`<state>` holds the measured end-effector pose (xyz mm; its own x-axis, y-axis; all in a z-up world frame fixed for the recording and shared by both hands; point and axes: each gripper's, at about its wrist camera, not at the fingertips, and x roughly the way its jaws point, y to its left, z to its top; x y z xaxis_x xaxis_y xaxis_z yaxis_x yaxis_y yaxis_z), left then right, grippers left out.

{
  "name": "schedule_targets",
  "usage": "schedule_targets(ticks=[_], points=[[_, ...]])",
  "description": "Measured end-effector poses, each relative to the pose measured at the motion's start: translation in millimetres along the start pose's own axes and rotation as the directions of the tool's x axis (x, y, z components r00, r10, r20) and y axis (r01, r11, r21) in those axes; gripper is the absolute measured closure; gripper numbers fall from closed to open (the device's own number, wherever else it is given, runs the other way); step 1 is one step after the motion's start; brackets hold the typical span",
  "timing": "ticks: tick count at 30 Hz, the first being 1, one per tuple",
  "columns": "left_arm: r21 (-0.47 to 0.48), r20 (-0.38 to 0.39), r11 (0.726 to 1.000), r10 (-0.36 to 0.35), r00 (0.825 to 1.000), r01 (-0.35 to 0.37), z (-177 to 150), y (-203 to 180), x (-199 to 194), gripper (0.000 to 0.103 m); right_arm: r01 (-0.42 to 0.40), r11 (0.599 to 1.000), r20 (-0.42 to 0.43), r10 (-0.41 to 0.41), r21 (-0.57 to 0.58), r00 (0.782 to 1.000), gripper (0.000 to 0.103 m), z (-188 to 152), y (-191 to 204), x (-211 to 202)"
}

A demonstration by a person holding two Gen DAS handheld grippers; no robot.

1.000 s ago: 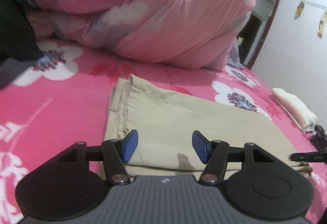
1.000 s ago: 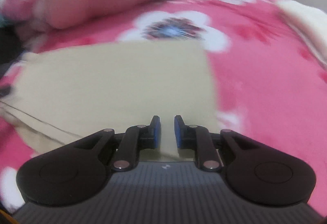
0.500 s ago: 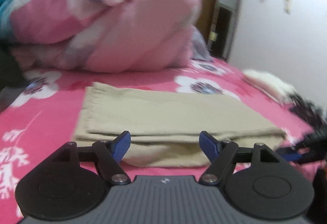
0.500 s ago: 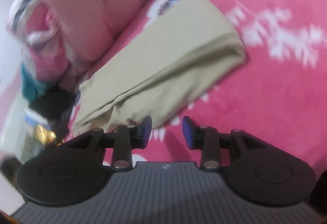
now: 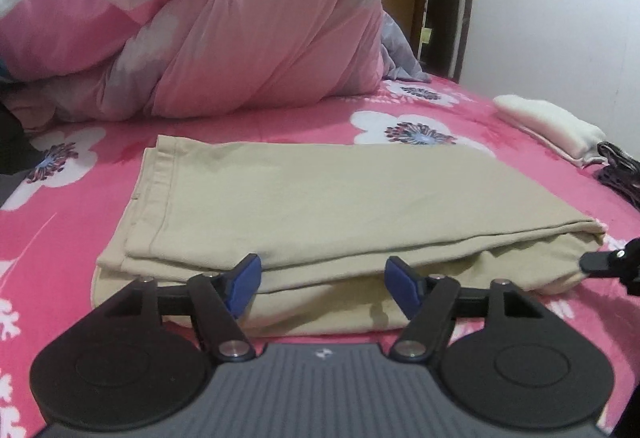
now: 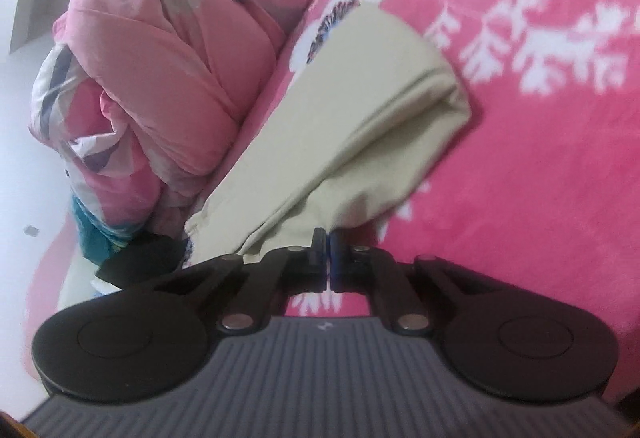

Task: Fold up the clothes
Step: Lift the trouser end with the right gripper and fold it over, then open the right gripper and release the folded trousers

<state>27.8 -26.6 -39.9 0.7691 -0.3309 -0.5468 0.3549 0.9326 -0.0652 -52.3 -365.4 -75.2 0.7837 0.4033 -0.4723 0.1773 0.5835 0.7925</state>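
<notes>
A folded beige garment (image 5: 320,194) lies on the pink flowered bedsheet (image 5: 60,238). My left gripper (image 5: 323,284) sits low at the garment's near long edge. Its blue pads (image 5: 244,280) stand well apart and are closing, with the edge of the fabric between them but not pressed. In the right wrist view the same garment (image 6: 360,126) runs away diagonally. My right gripper (image 6: 329,258) is shut at the garment's near end, its tips pinching the fabric edge. One black finger of the right gripper (image 5: 600,263) shows at the garment's right end in the left wrist view.
A heaped pink duvet (image 5: 240,18) fills the back of the bed. A folded white cloth (image 5: 552,126) and a dark item (image 5: 620,174) lie at the right edge, near a white wall and a doorway (image 5: 444,14). Something black (image 6: 136,262) lies beyond the garment's far end.
The left gripper drew back to the garment's near edge and levelled out. The right gripper rolled, swung from over the garment to its end, opened wider, then shut.
</notes>
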Motion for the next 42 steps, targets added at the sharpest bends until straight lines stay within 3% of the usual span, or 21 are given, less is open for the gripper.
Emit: schedule_targets(ticks=[5, 13, 17, 24, 30, 33, 38, 42], points=[[0.018, -0.001, 1.0, 0.003, 1.0, -0.003, -1, 0, 0, 0.033, 0.125, 0.981, -0.012, -0.128, -0.147, 0.992, 0.103, -6, 8, 15], [0.008, 0.025, 1.0, -0.011, 1.0, 0.011, -1, 4, -12, 0.032, 0.224, 0.949, 0.074, -0.212, -0.222, 0.974, 0.098, -5, 13, -21], [-0.004, 0.045, 1.0, 0.009, 0.999, -0.009, -7, 8, -26, 0.032, 0.21, 0.934, 0.101, -0.189, -0.289, 0.977, 0.098, -10, 24, -29], [-0.135, 0.059, 0.99, 0.047, 0.997, -0.039, -12, 30, -51, 0.032, 0.156, 0.871, 0.082, -0.133, -0.466, 0.988, 0.091, -27, 66, 1], [-0.13, 0.095, 0.991, 0.002, 0.995, 0.011, 3, 24, -47, 0.032, 0.108, 0.89, 0.048, -0.097, -0.443, 0.994, 0.082, -29, 75, 18], [-0.115, 0.069, 0.993, -0.016, 0.997, 0.024, 17, 11, -29, 0.032, 0.097, 0.889, 0.034, -0.092, -0.448, 0.995, 0.077, -33, 81, 29], [-0.05, -0.05, 0.998, 0.04, 0.998, -0.043, 42, -7, 15, 0.031, 0.217, 0.813, 0.12, -0.182, -0.54, 0.976, 0.06, -32, 95, 42], [-0.01, -0.12, 0.996, 0.086, 0.989, -0.088, 50, -15, 45, 0.028, 0.292, 0.762, 0.183, -0.228, -0.577, 0.956, 0.058, -24, 99, 48]])
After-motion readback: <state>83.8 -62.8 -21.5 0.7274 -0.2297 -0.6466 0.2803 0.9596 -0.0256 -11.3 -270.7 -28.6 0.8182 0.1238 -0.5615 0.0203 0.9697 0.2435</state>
